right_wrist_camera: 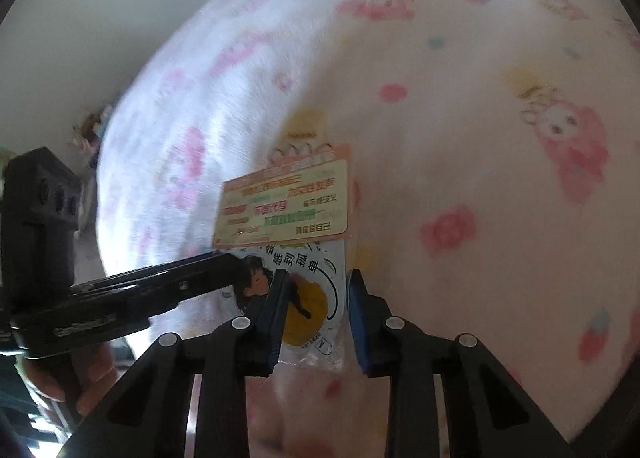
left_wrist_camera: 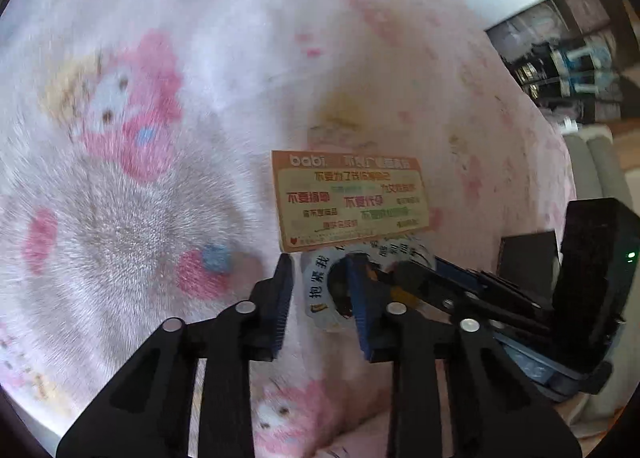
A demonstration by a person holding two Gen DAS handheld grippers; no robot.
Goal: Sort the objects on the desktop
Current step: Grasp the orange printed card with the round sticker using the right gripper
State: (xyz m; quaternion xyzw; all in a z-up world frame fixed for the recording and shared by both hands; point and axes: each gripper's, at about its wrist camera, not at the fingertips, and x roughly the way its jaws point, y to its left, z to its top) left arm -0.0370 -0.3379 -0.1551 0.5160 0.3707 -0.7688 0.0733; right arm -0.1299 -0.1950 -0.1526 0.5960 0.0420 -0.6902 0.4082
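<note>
We are working over a fluffy pink-and-white blanket printed with cartoon bunnies, flowers and strawberries, and it fills nearly all of both wrist views; its pile looks brushed and uneven, greyer in a patch at the lower left of our left view. On it lies an orange-bordered card with green and red Chinese lettering, and just below that, touching or overlapping its lower edge, a round sticker in a clear sleeve showing a dark-haired cartoon figure. Our left gripper has its jaws parted, with the right finger over the sticker and the left one over bare blanket; nothing sits clamped between them. Our right gripper is likewise spread, its fingers standing to either side of the sticker's yellow part, and we cannot tell whether they touch it. In the left view the right tool comes in from the right as a black body with a small green light, its tip over the sticker. Beyond the blanket's edge we see dark shelves holding blurred goods and a pale wall at the upper right; in the right view a plain off-white wall rises at the upper left.
</note>
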